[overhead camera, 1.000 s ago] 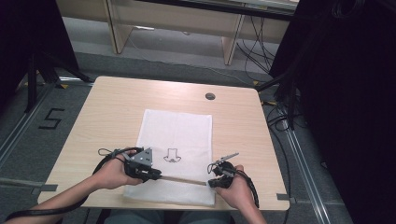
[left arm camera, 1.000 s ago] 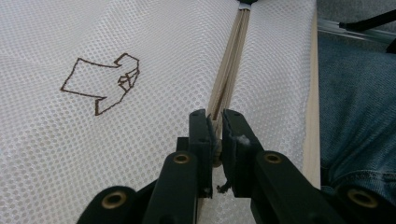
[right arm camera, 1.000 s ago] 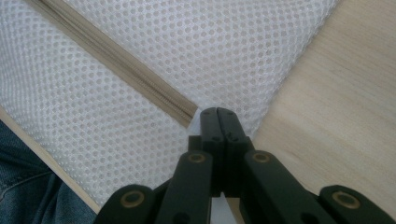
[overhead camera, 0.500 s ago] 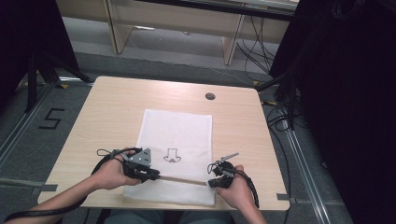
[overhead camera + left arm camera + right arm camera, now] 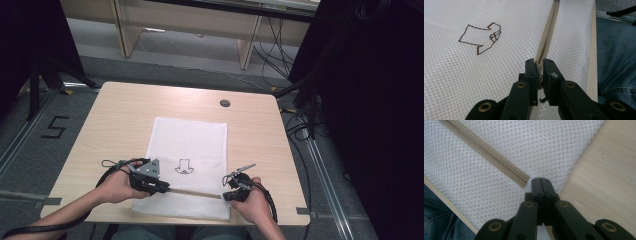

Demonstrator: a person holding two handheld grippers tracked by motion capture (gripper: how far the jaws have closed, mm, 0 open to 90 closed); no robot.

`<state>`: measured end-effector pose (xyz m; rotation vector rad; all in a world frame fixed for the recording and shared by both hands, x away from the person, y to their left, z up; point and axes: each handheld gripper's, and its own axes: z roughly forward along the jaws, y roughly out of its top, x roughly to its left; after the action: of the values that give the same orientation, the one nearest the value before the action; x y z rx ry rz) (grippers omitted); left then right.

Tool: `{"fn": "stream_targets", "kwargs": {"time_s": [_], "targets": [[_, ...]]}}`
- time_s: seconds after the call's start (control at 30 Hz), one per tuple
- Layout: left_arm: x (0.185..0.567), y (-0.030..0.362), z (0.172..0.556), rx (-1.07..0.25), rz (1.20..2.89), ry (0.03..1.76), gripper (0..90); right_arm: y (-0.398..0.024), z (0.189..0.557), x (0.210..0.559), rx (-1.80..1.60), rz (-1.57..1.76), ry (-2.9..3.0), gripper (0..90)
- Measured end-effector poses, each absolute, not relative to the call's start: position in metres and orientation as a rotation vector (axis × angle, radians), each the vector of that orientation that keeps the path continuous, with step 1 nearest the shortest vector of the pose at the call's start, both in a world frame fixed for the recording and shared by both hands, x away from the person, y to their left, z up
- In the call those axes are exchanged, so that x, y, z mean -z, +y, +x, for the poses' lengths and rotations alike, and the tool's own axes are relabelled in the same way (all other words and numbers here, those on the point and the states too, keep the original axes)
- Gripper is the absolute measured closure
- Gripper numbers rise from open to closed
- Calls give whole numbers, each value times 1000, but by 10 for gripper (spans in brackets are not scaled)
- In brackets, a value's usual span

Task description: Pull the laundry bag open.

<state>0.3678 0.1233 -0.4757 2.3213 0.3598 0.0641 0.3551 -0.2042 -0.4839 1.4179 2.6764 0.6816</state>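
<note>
A white mesh bag [image 5: 189, 145] lies flat on the wooden table [image 5: 125, 110], with a small dark drawing [image 5: 183, 166] printed on it. A tan zipper [image 5: 195, 192] runs along its near edge. My left gripper [image 5: 165, 188] sits at the zipper's left end. In the left gripper view its jaws [image 5: 541, 63] are nearly together, pinching the zipper pull, and the zipper [image 5: 549, 32] runs away from them. My right gripper [image 5: 226, 195] is at the zipper's right end. In the right gripper view it [image 5: 540, 180] is shut on the mesh just past the zipper's end [image 5: 486, 152].
A round cable hole [image 5: 225, 103] sits in the table's far right part. The bare tabletop [image 5: 604, 170] lies right of the bag. A floor mark like a 5 [image 5: 54, 127] is left of the table. Cables and dark equipment stand to the right.
</note>
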Motion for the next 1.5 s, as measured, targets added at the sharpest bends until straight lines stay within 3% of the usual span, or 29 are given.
{"fn": "stream_targets", "kwargs": {"time_s": [1.5], "targets": [[479, 158, 368, -94, 2334, 416, 826, -205, 356, 484, -675, 1421, 2678, 900]]}}
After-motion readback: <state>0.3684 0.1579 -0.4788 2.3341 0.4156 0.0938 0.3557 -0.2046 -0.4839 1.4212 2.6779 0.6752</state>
